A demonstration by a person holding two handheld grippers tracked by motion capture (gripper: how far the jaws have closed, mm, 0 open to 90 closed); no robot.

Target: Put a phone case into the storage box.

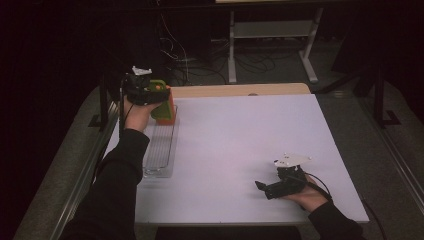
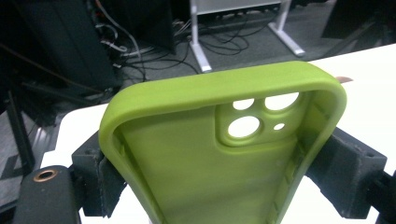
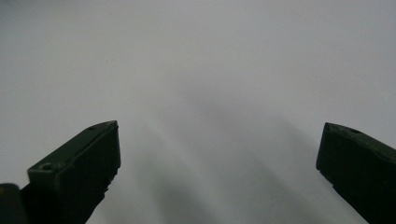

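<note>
The soft lime-green silicone phone case (image 2: 219, 154) with round camera cutouts is held upright, its hollow side showing. It hangs above the far end of the clear plastic tray (image 1: 161, 150).

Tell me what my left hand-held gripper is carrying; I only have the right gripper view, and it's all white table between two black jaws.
Observer: The left hand-held gripper is clamped on a lime-green soft phone case, one black jaw on each long edge.
Operator: Say where that case is over the table.
Observer: In the high view it is up at the far left corner, beside an orange block-shaped object that stands at the far end of a clear plastic tray.
Operator: Report my right hand-held gripper's spot.
Observer: The right hand-held gripper lies low near the front right of the white table, jaws open, pointing left, nothing between them.
</note>
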